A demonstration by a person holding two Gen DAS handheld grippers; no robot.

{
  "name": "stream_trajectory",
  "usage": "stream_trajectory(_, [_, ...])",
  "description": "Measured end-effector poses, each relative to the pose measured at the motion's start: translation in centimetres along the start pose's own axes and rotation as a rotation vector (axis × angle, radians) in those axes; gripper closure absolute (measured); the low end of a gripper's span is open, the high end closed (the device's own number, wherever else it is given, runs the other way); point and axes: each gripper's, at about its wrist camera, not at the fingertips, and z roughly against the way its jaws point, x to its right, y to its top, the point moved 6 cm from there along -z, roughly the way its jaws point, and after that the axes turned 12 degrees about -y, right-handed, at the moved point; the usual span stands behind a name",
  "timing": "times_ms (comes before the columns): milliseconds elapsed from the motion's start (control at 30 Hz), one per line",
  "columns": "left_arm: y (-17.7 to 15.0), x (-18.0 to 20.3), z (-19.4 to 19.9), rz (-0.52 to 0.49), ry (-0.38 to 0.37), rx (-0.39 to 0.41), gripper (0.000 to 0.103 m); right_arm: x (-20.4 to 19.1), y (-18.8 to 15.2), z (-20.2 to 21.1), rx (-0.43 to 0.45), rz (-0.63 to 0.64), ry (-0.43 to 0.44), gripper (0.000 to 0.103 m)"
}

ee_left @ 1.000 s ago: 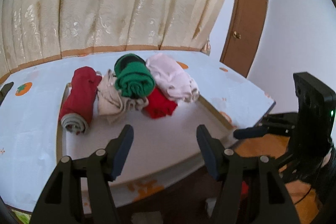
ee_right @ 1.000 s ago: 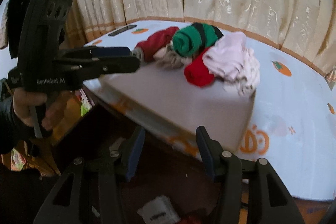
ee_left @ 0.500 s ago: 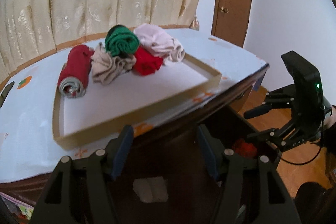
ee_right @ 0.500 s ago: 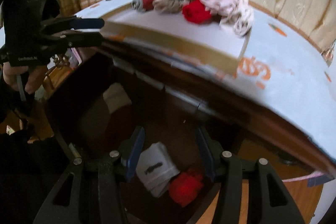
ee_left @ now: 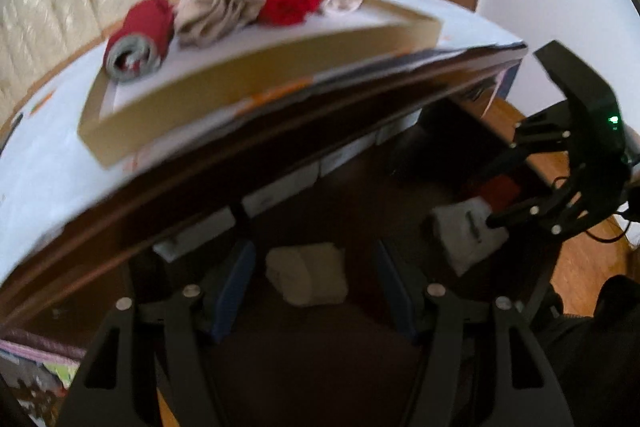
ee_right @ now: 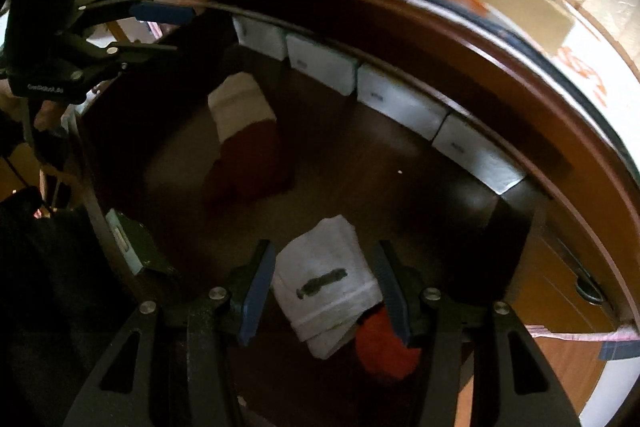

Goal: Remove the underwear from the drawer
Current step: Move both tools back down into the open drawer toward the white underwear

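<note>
Both sets of jaws stand apart with nothing clamped. The left gripper (ee_left: 314, 291) frames a cream bundle (ee_left: 308, 279) on the drawer (ee_right: 400, 195) floor; its pads do not appear to touch the cloth. The right gripper (ee_right: 322, 291) frames a white bundle (ee_right: 326, 283), with a red piece (ee_right: 384, 343) just beside and partly under the right-hand pad.

Procedure, as judged from this position:
1. Centre each bundle between the pads before lowering further.
2. On the right side, shift away from the red piece, or it may be pinched along with the white bundle.
3. Lower until the pads flank the thickest part of the fold; a grip on a top layer alone is likely to unroll it.
4. Close, then lift straight up, staying clear of the tabletop (ee_left: 48, 163) edge overhanging the drawer.
</note>
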Motion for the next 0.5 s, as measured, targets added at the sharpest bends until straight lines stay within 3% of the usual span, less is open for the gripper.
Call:
stream_trajectory(200, [-1.8, -1.5, -3.0, 0.108, 0.009, -0.101, 0.04, -0.5, 0.0, -1.6, -0.037, 0.039, -0.002, 0.049])
stream_trajectory(500, [-2.9, -2.4, -5.8, 0.184, -0.026, -0.233, 0.04, -1.1, -0.2, -3.2, -0.071, 0.089, 0.009, 0.049])
